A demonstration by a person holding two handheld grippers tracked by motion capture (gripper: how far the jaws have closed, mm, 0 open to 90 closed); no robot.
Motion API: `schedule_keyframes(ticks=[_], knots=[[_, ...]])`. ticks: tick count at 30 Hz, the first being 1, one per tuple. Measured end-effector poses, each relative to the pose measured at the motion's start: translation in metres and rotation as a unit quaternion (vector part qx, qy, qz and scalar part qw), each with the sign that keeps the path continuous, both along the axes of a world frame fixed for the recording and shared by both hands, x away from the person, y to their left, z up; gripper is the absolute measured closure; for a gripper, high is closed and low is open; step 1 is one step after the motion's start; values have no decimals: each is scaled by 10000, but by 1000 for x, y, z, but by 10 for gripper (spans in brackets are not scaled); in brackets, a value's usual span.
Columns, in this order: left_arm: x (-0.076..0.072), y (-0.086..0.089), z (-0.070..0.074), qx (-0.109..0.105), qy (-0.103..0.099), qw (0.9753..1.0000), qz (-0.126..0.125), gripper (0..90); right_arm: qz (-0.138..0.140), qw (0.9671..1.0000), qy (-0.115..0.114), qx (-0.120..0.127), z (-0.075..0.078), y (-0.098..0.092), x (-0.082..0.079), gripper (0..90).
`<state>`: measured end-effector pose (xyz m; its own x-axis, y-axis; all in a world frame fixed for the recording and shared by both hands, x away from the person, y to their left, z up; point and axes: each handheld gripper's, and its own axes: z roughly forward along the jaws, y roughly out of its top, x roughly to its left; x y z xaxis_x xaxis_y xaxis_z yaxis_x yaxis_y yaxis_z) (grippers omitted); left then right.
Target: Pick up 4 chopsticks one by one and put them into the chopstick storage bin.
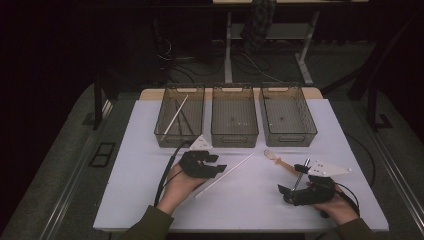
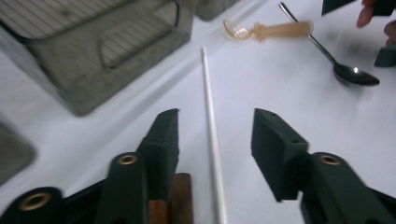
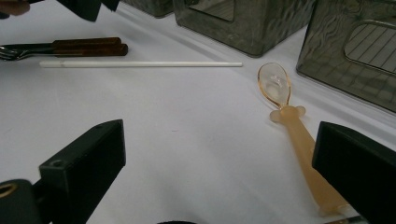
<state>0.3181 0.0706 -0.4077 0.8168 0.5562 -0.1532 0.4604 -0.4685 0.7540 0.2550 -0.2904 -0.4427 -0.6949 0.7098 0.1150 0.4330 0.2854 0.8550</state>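
Observation:
A white chopstick (image 1: pixel 225 175) lies slantwise on the white table (image 1: pixel 150 150). My left gripper (image 1: pixel 219 163) hovers over its middle, open; in the left gripper view the chopstick (image 2: pixel 211 121) runs between the jaws of the gripper (image 2: pixel 215 116) without touching them. Two brown wooden handles (image 2: pixel 172 200) lie under the left jaw. An orange plastic spoon (image 1: pixel 277 160) and a metal spoon (image 1: pixel 301 176) lie just ahead of my right gripper (image 1: pixel 286 192), which is open. In the right gripper view the plastic spoon (image 3: pixel 289 116) reaches toward the right jaw of the gripper (image 3: pixel 219 135).
Three grey see-through bins stand in a row at the back: left (image 1: pixel 167 135), middle (image 1: pixel 235 137), right (image 1: pixel 305 135). The left one holds a white chopstick (image 1: pixel 176 116). Brown-handled cutlery (image 3: pixel 70 46) lies beside the chopstick (image 3: pixel 140 64).

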Motion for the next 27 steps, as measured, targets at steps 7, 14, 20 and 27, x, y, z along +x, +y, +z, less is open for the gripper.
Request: schedule_keyframes(ticks=[7,14,20,27], knots=[[-1,-11,-10,132,-22,9999,-1,651,-18,10000,-1,-4,0,-1,0,27],[1,-15,-20,218,128,9997,15,732,-28,10000,-2,-5,0,-1,0,27],[4,-16,-27,233,280,9993,41,777,-21,10000,-4,-11,1,0,0,27],[3,-21,-34,390,384,9985,43,802,-27,10000,-13,2,1,-1,0,26]])
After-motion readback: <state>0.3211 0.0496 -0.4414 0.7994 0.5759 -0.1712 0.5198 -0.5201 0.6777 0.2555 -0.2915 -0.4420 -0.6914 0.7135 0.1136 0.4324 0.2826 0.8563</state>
